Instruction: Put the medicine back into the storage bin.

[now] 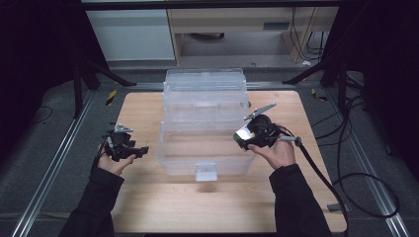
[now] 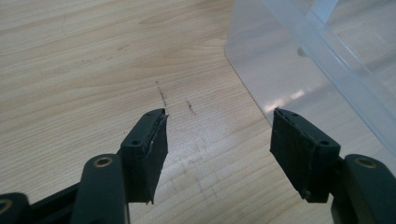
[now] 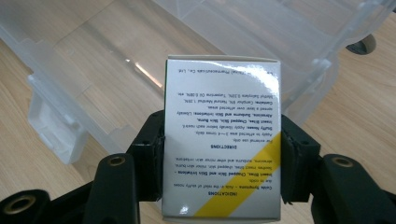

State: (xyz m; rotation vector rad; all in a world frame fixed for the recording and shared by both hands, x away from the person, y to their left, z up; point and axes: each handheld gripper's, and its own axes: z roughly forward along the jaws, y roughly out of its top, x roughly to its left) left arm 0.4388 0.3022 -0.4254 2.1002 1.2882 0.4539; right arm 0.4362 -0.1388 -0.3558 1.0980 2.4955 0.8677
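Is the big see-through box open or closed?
Open: the clear box has its lid tipped back, and the wooden table shows through its bare bottom.

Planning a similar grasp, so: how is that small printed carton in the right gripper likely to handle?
The carton is probably light and crushable, being thin printed card. Its glossy face reflects light, so it may slip between the right gripper's jaws. Flat-sided, it should sit steady in the clear box rather than roll.

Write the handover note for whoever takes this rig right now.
Right gripper: shut on the box, held over the near right corner of the clear bin.
Left gripper: open, nothing between its jaws, over the table at the bin's left.
Done: box picked up.
Left, as it looks: put the box into the bin and let go.
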